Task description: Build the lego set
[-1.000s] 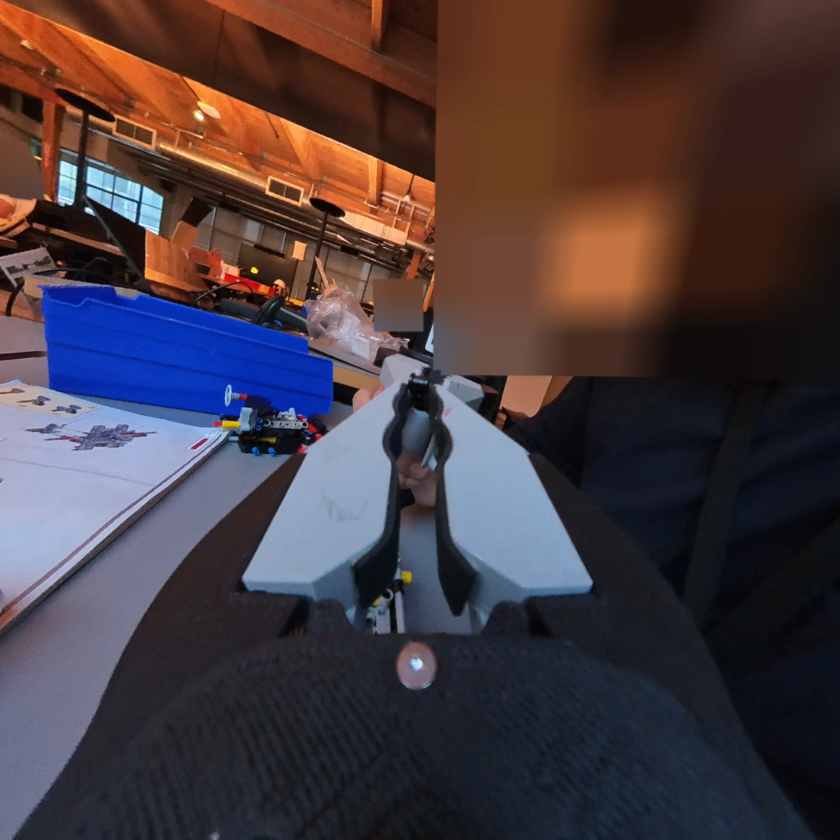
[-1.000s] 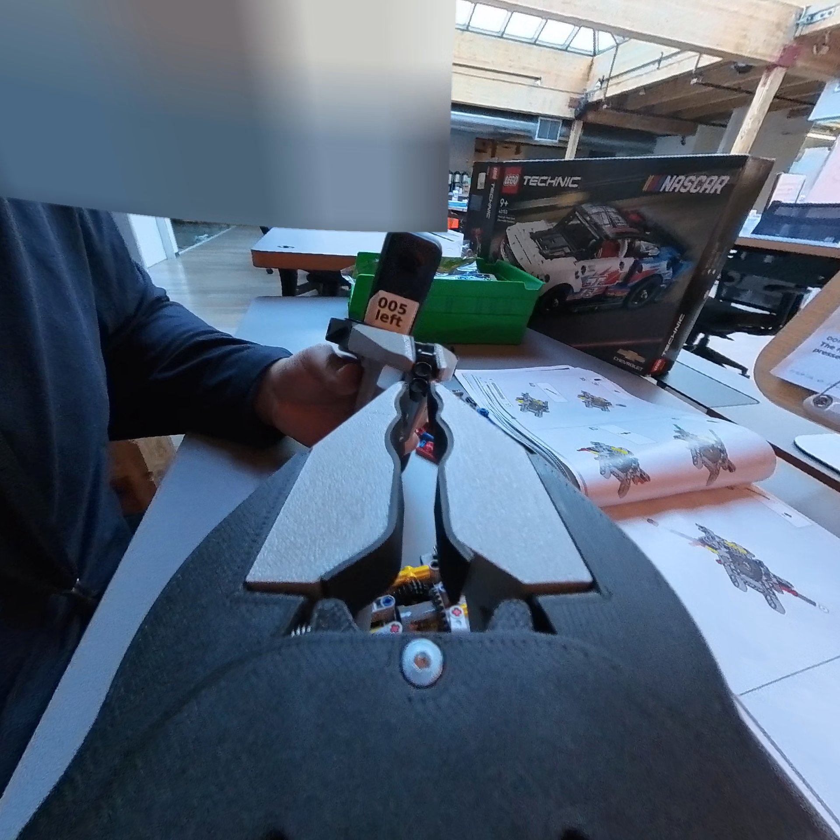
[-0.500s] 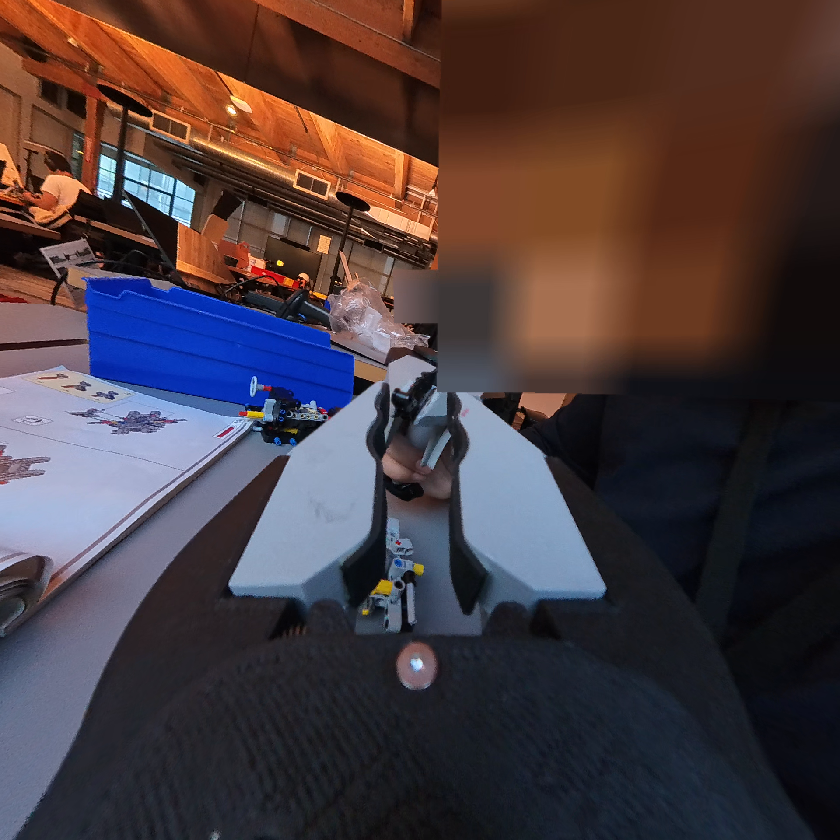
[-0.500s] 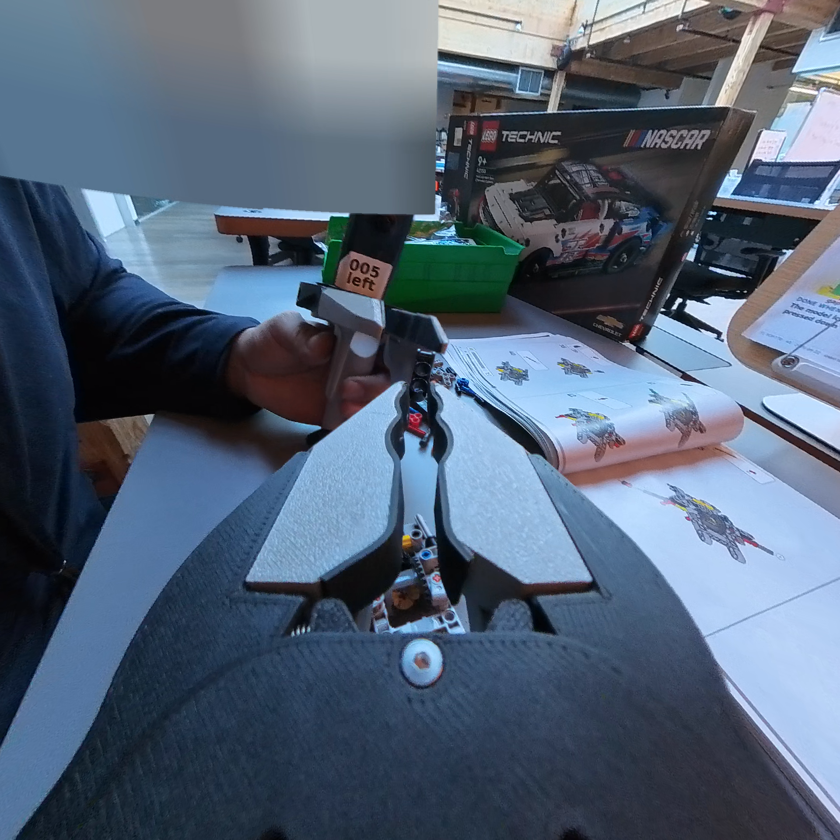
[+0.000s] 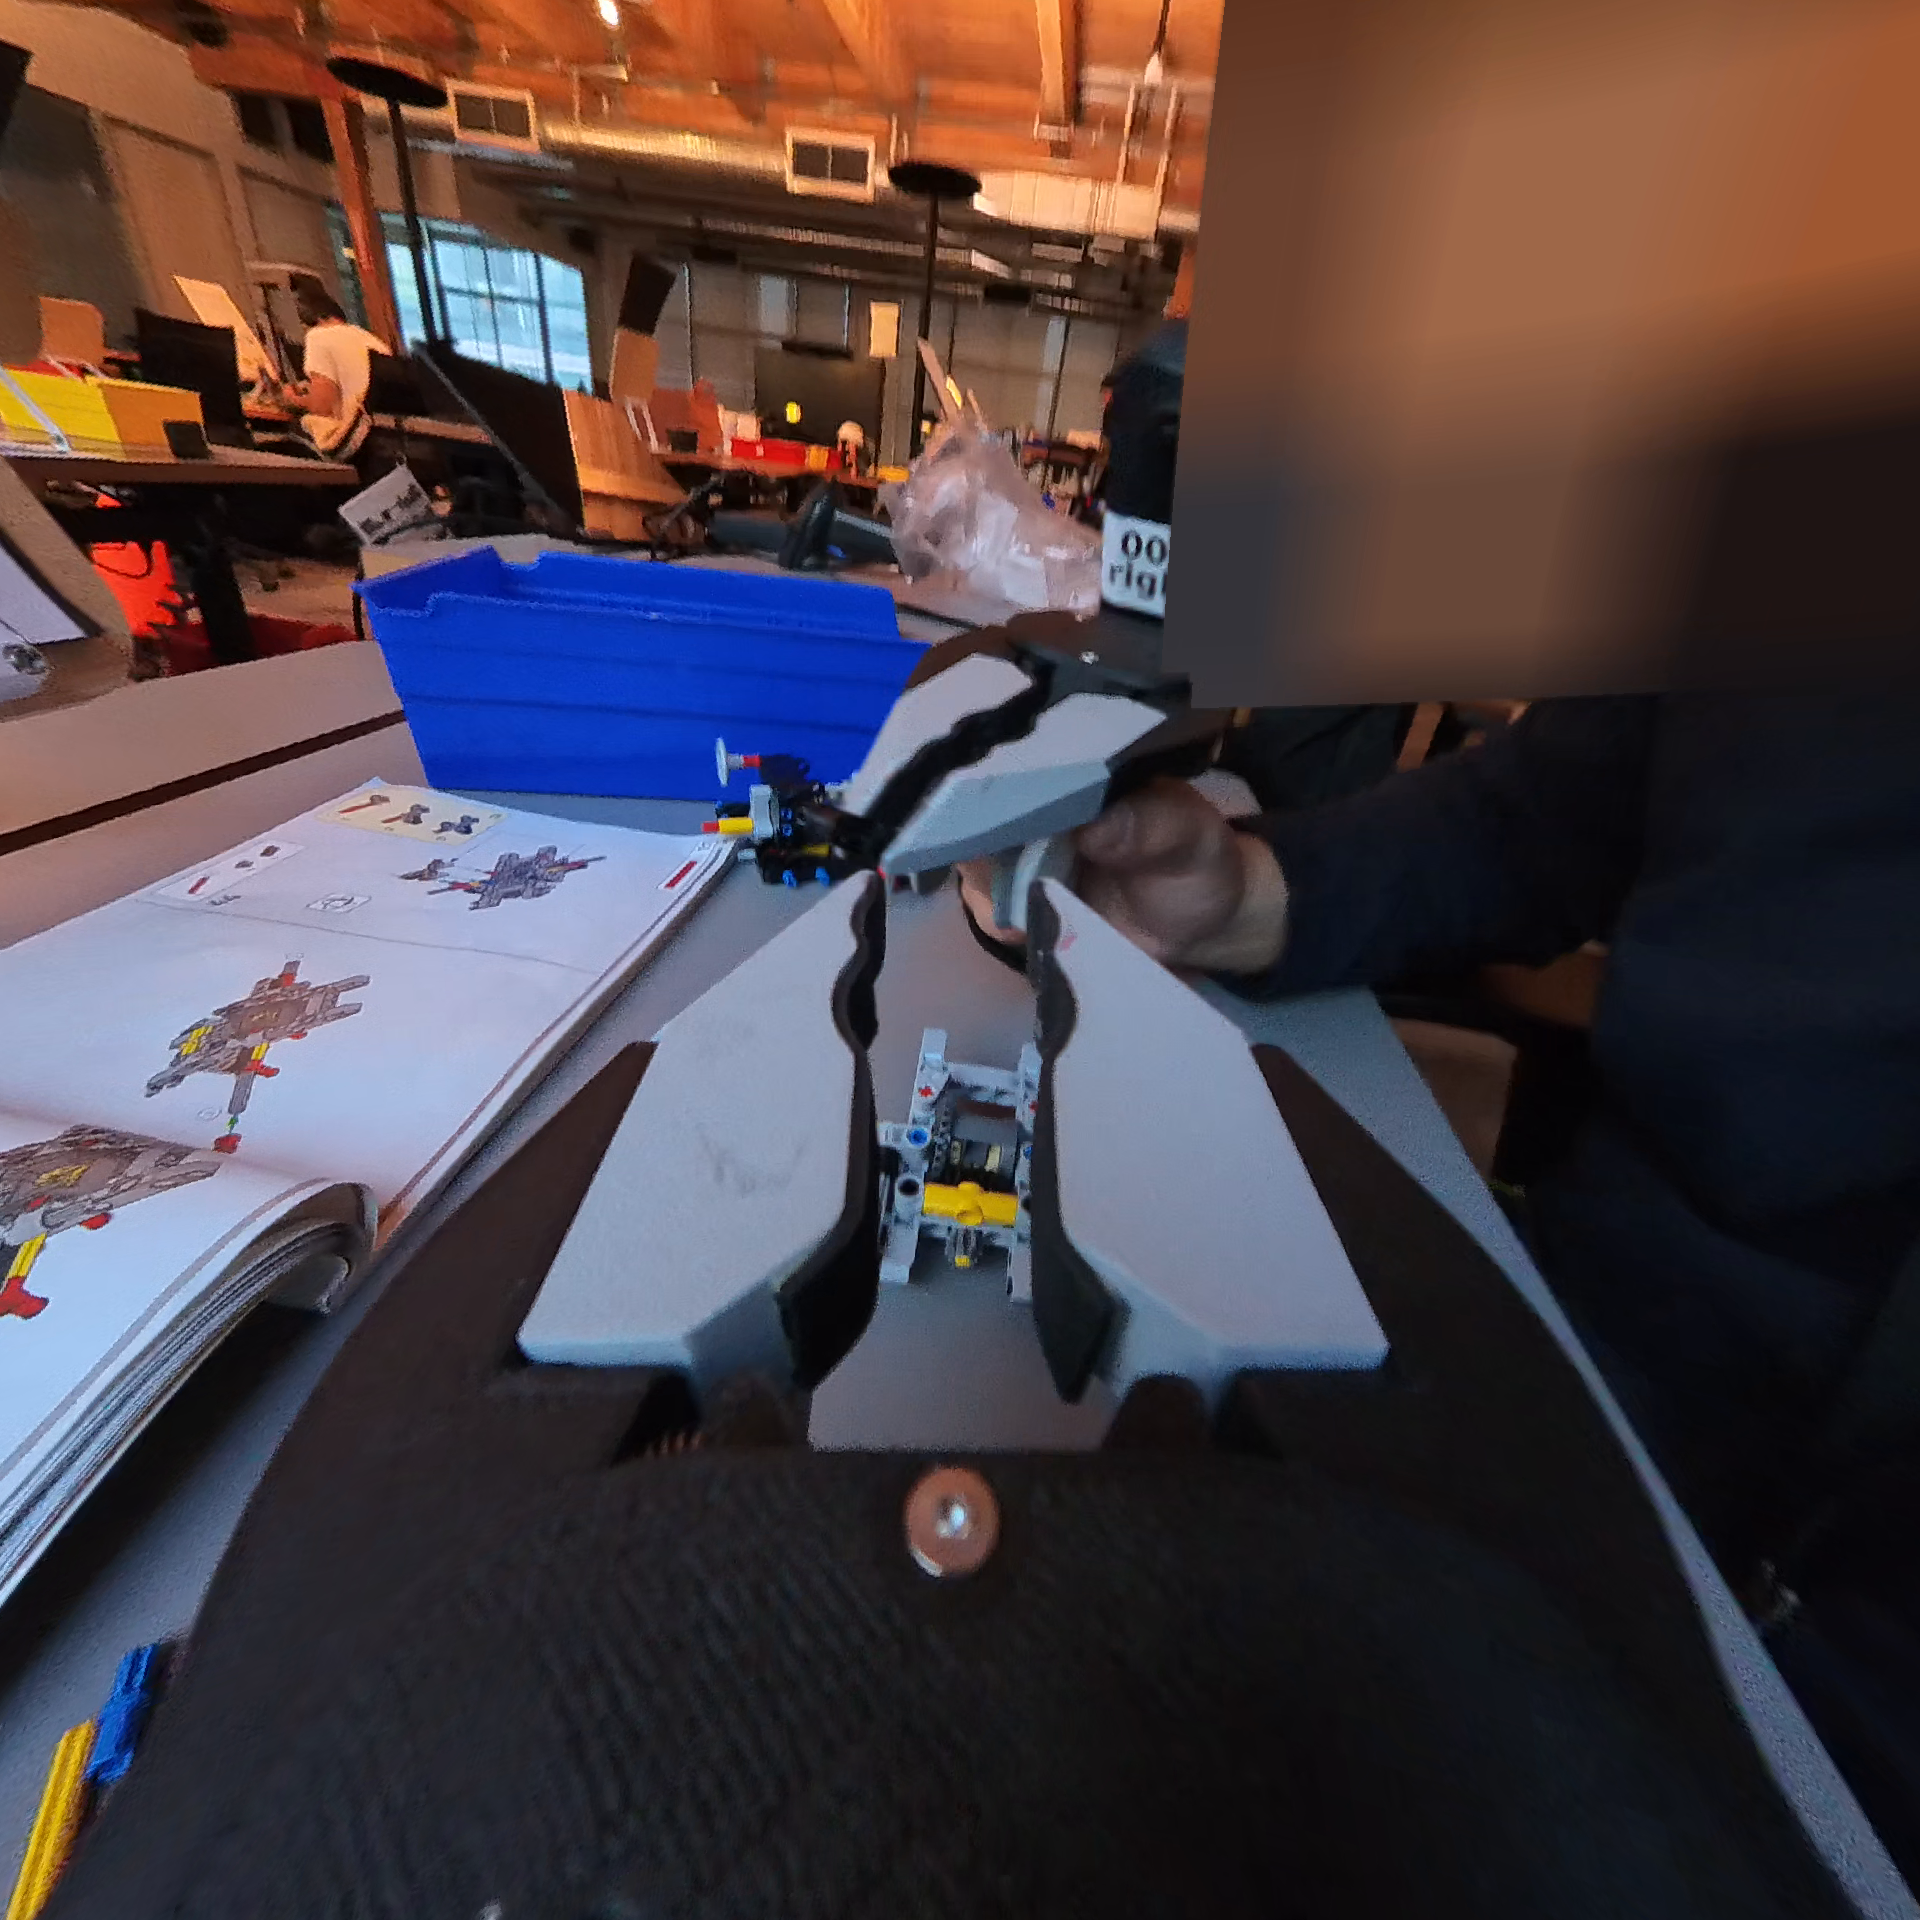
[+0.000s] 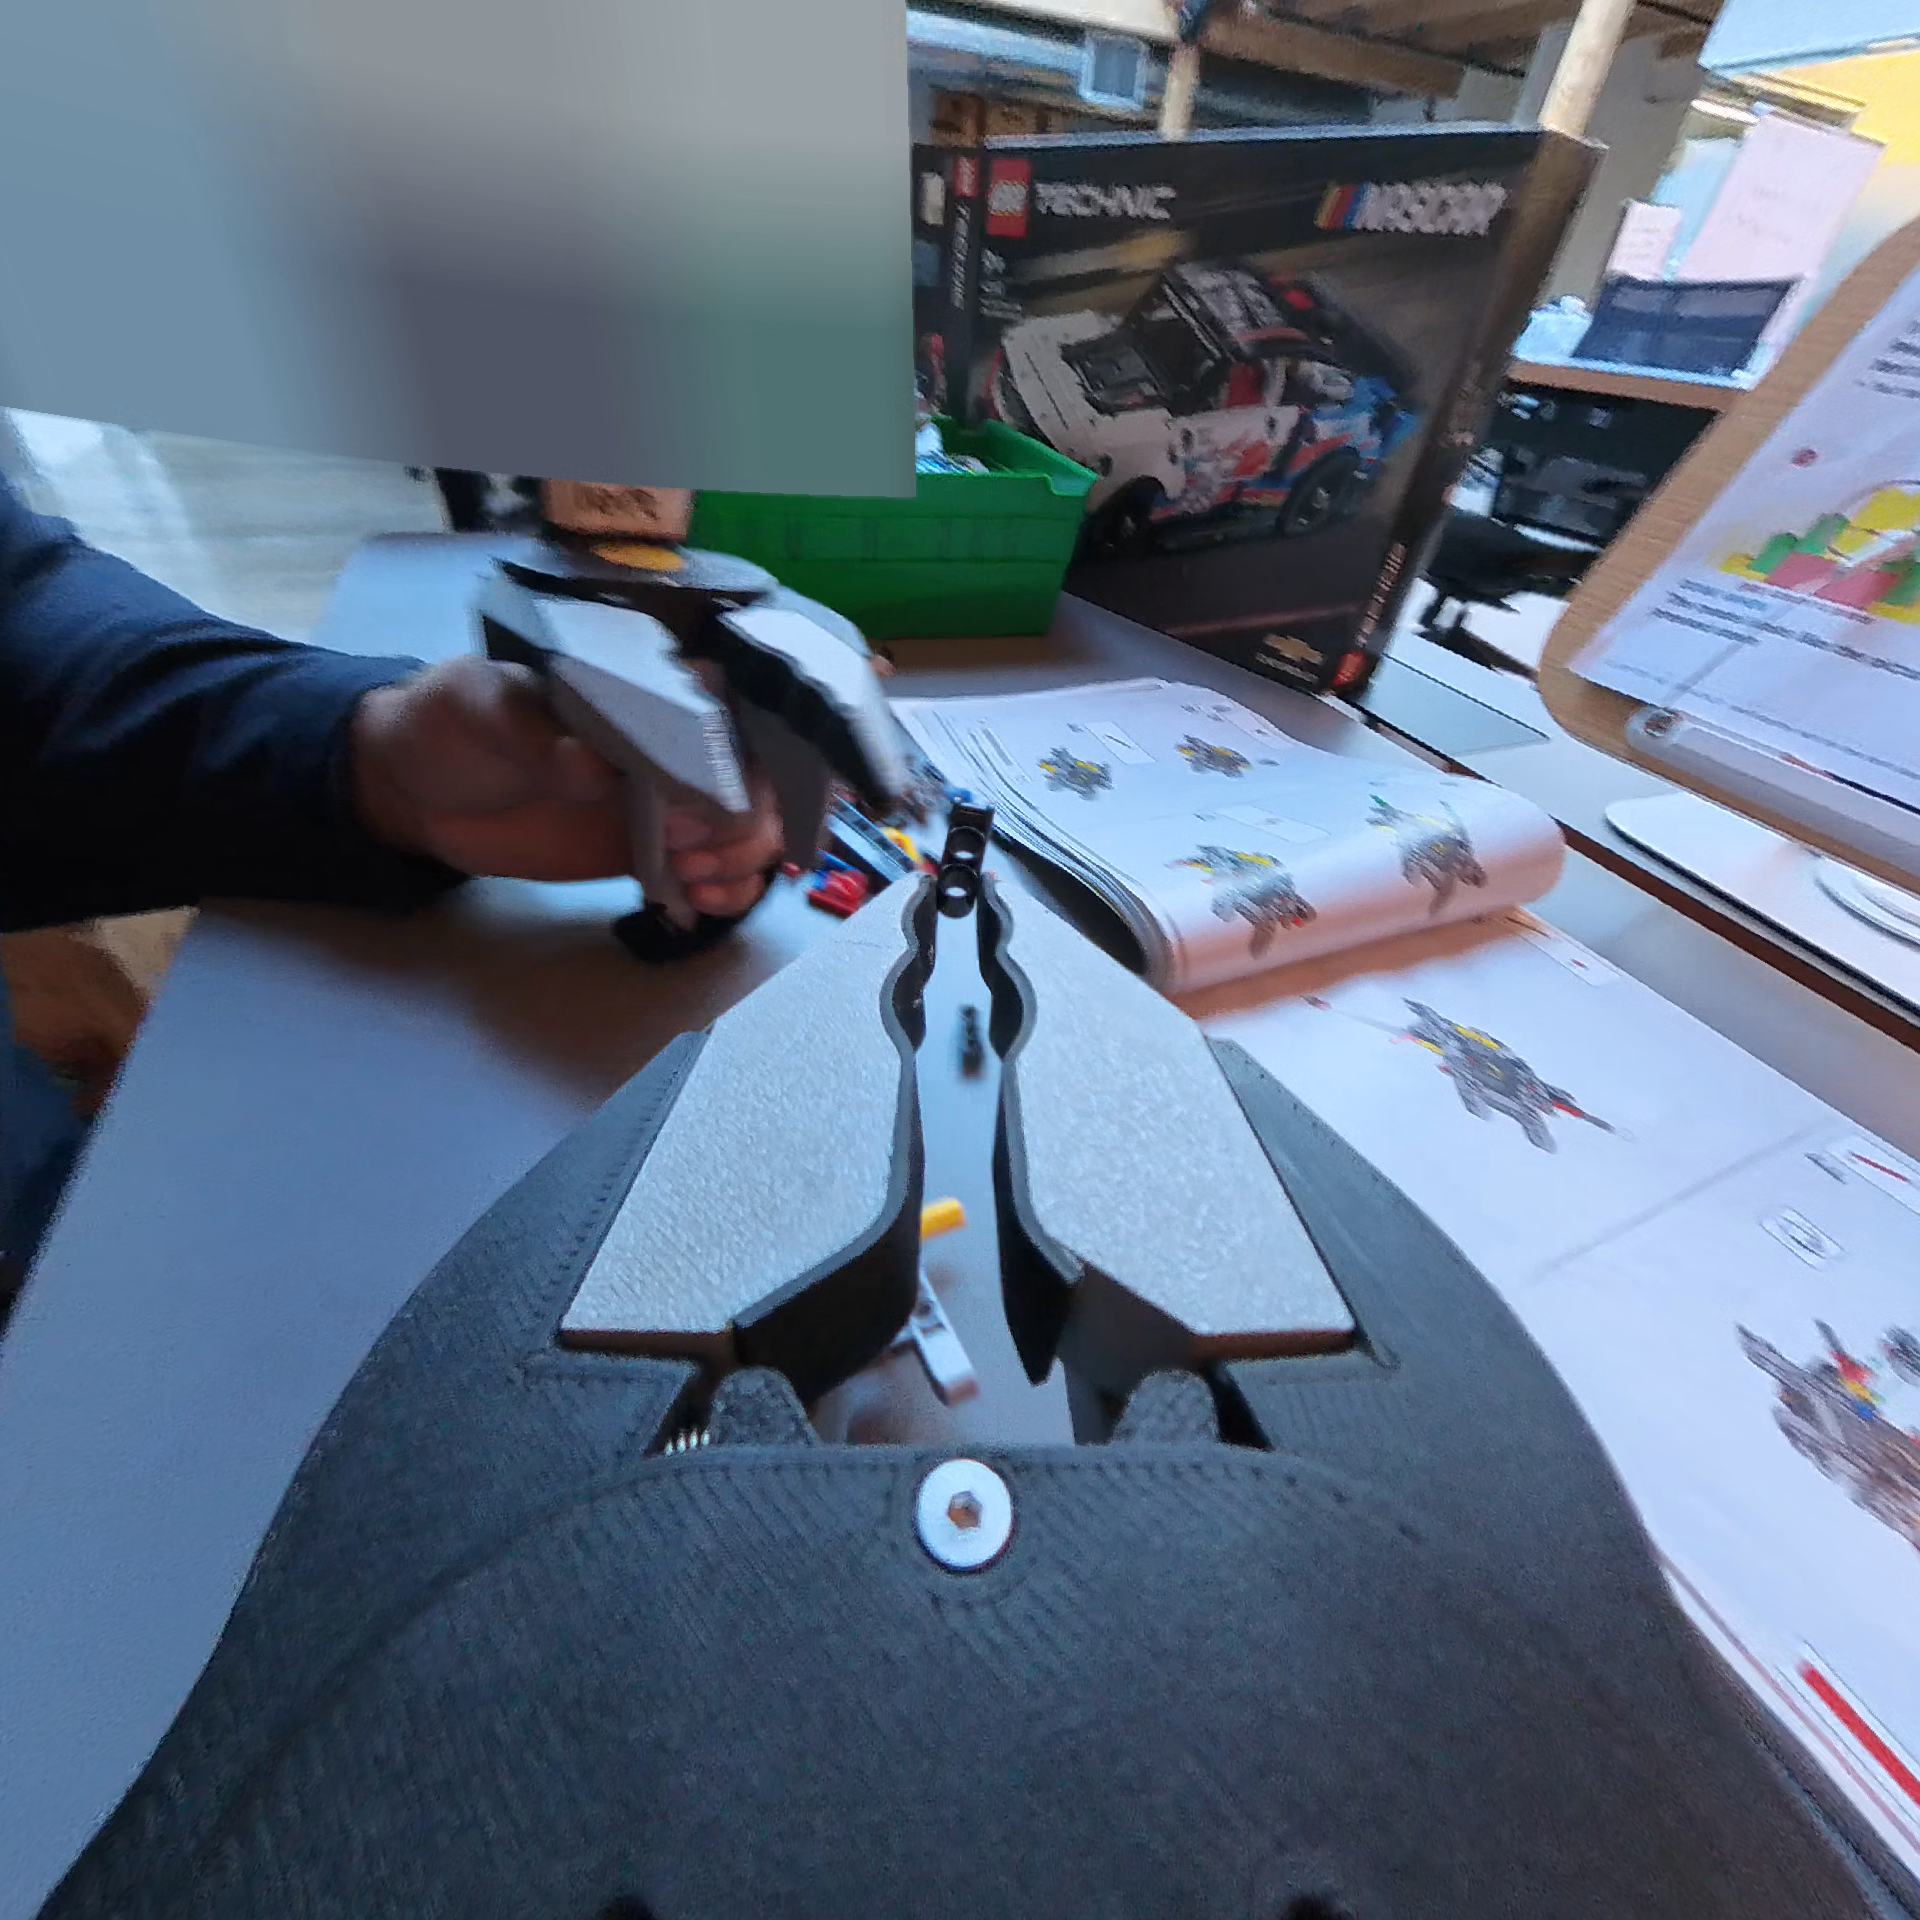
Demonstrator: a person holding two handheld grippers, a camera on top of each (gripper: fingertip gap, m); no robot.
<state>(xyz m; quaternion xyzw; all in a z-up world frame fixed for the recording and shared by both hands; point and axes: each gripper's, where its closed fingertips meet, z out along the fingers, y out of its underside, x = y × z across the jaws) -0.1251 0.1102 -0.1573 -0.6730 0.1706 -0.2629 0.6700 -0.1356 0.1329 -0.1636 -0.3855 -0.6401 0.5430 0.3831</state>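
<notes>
Counter (image 5: 935, 1371) carries an open instruction booklet (image 5: 312, 1039); beside its right edge the left claw (image 5: 951, 914) stands parted with nothing gripped, above a grey brick frame (image 5: 961, 1174). Right claw (image 6: 958, 896) pinches a small black holed beam (image 6: 961, 857) near the booklet's fold.

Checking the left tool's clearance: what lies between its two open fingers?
In the left wrist view, a grey brick frame with a yellow piece lies on the table between the left tool's fingers.

Timber-beamed ceiling (image 5: 727, 62), windows (image 5: 488, 301), desks (image 5: 177, 468)
</notes>
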